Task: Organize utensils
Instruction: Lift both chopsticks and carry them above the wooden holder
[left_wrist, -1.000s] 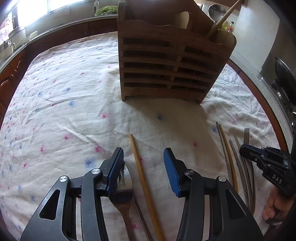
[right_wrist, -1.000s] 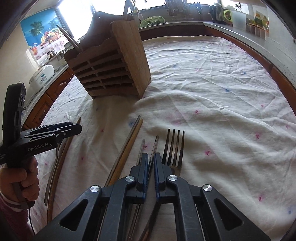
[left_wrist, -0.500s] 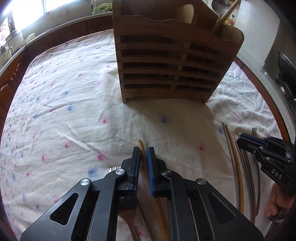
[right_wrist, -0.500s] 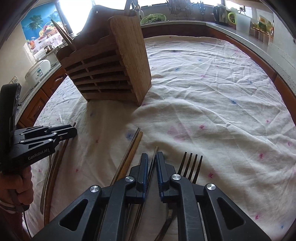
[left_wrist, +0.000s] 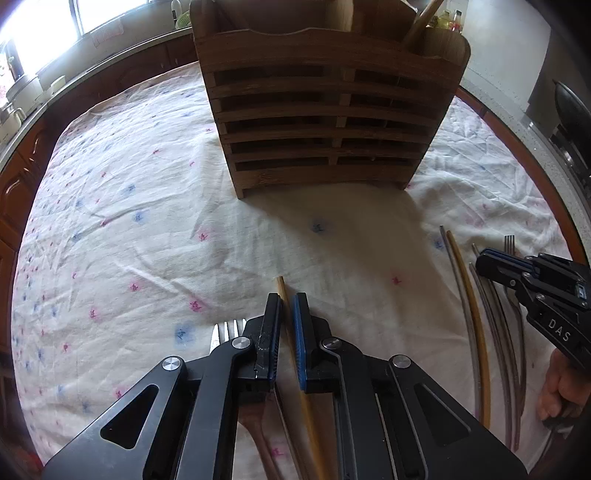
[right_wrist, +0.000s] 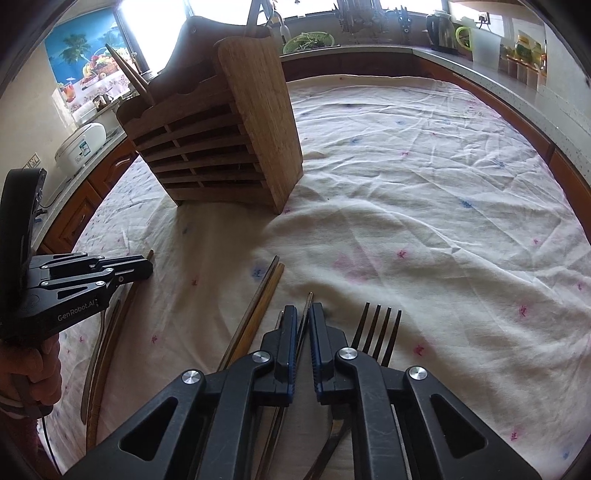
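Observation:
My left gripper is shut on a wooden chopstick that lies on the cloth, its tip just past the pads. A fork pokes out under the left finger. My right gripper has a thin metal chopstick between its pads, the jaws closing on it. Beside it lie a dark fork and a pair of chopsticks. The slatted wooden utensil holder stands upright ahead of both grippers. Each gripper shows in the other's view: the right gripper and the left gripper.
A white flowered tablecloth covers the round table, whose wooden edge curves round. A stick stands in the holder. More chopsticks lie under the right gripper. Kitchen counters with a rice cooker and a kettle ring the table.
My left gripper's jaws have come together on the wooden chopstick, which lay loose between them before. The right gripper has stayed over the metal chopstick.

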